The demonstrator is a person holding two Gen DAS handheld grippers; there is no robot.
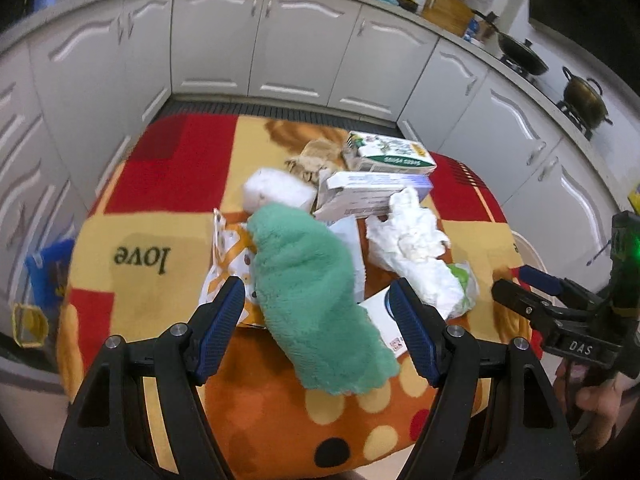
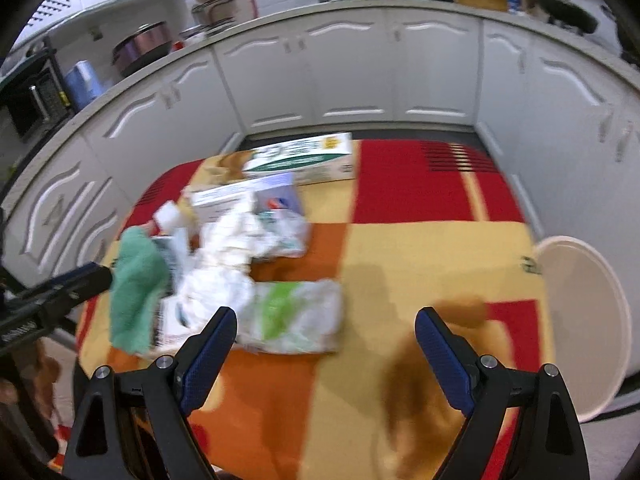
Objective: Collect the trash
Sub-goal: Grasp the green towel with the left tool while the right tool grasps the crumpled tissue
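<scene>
A heap of trash lies on a table with a red, yellow and orange cloth (image 1: 168, 184). In the left wrist view a fluffy green rag (image 1: 312, 292) lies between the fingers of my open left gripper (image 1: 316, 304), which hovers above it without pressing. Behind it are crumpled white tissue (image 1: 412, 236), a white roll (image 1: 276, 192), a printed wrapper (image 1: 228, 252) and two cartons (image 1: 384, 156). My right gripper (image 2: 324, 332) is open over bare cloth, just right of a white and green plastic bag (image 2: 292, 316). The rag (image 2: 136, 292) and crumpled tissue (image 2: 236, 240) sit to its left.
A white round bin (image 2: 580, 320) stands at the table's right edge. White kitchen cabinets (image 1: 304, 48) surround the table on the far and side walls. Pots (image 1: 584, 96) sit on the stove at right. A blue bag (image 1: 48, 272) lies on the floor to the left.
</scene>
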